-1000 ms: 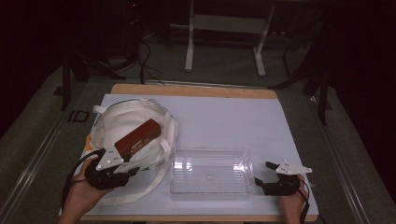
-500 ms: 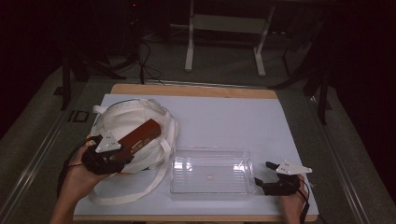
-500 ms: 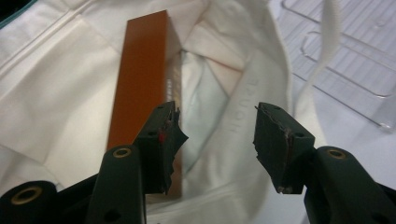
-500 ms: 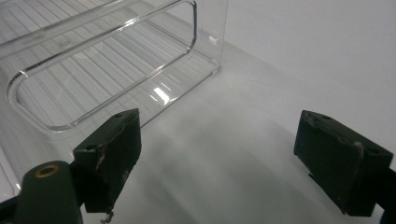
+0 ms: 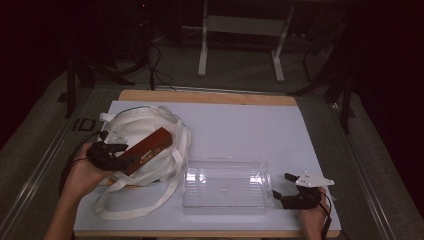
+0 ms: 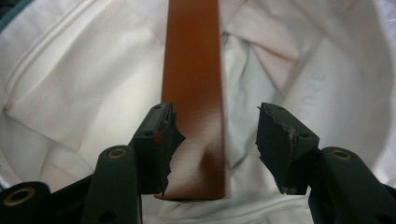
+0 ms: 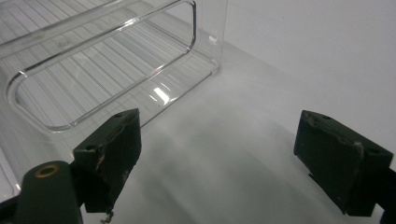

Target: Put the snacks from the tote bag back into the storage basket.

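Observation:
A long brown box (image 5: pixel 150 145) lies across the mouth of a white cloth tote bag (image 5: pixel 145 125) at the table's left. My left gripper (image 5: pixel 121 152) is at the box's near end. In the left gripper view the box (image 6: pixel 194 70) runs up between the jaws. The left pad touches it, while the right pad stands clear of it over the bag (image 6: pixel 70 93). These jaws have just been opening. My right gripper (image 5: pixel 280 185) rests open by the right end of a clear plastic container (image 5: pixel 225 182), its jaws (image 7: pixel 219 135) wide over bare tabletop.
The white mat (image 5: pixel 240 120) covers the wooden table. The bag's straps (image 5: pixel 135 207) trail toward the front edge. The container's corner (image 7: pixel 93 60) lies just left of my right gripper. Dark floor, cables and a stand's legs lie beyond the table.
My left hand has moved away from the front edge toward the far left, along the box's end, and its jaws have parted. The right hand has stayed still.

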### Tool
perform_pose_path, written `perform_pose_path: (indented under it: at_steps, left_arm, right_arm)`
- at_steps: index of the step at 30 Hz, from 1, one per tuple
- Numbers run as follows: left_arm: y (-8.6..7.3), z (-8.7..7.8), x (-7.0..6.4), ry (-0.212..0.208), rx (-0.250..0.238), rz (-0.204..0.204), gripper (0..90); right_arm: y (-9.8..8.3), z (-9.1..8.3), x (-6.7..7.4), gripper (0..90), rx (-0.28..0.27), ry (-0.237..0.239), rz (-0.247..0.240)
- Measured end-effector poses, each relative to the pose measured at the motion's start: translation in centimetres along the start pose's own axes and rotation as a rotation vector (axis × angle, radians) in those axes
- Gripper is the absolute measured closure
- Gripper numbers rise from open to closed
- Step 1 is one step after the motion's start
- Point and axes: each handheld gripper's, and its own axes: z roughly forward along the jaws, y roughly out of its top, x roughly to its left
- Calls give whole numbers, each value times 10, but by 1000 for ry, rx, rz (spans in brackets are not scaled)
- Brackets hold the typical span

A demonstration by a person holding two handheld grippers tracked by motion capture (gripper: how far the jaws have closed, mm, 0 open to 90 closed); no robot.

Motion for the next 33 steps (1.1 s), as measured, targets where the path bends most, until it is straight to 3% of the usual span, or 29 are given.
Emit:
perform_pose_path:
  at_steps: [11, 33]
  left_arm:
    - [2, 12, 16, -17, 62, -37, 458]
    - [20, 26, 18, -57, 158, -16, 395]
  right_arm:
    - [0, 0, 0, 149, -1, -2, -2]
    - [0, 0, 0, 149, -3, -6, -2]
